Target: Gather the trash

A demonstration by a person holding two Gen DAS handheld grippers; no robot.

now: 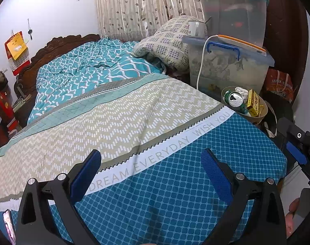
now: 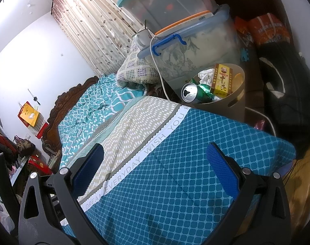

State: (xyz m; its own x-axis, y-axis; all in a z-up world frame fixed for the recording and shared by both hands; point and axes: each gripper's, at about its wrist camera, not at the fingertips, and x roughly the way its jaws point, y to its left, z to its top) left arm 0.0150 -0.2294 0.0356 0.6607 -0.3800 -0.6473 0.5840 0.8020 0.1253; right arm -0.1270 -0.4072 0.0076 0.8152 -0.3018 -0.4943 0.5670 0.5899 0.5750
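A tan trash bin (image 1: 261, 118) (image 2: 237, 100) stands beside the bed's far right edge. It holds a crushed green can (image 1: 235, 99) (image 2: 192, 92), a yellow box (image 1: 254, 103) (image 2: 223, 79) and crumpled white paper (image 1: 242, 91) (image 2: 206, 74). My left gripper (image 1: 152, 163) hovers open over the blue patterned bedspread (image 1: 175, 183), nothing between its fingers. My right gripper (image 2: 155, 157) is likewise open and empty above the bedspread (image 2: 175, 173). In the left wrist view, part of the right gripper's blue-padded body shows at the right edge.
Stacked clear storage boxes (image 1: 228, 61) (image 2: 195, 47) with a white mug (image 1: 196, 28) and a white cable stand behind the bin. A folded quilt (image 1: 167, 42) lies near the curtain. Bags (image 1: 280, 85) (image 2: 277, 94) crowd the right. A phone (image 1: 9, 227) rests at the bed's near-left corner.
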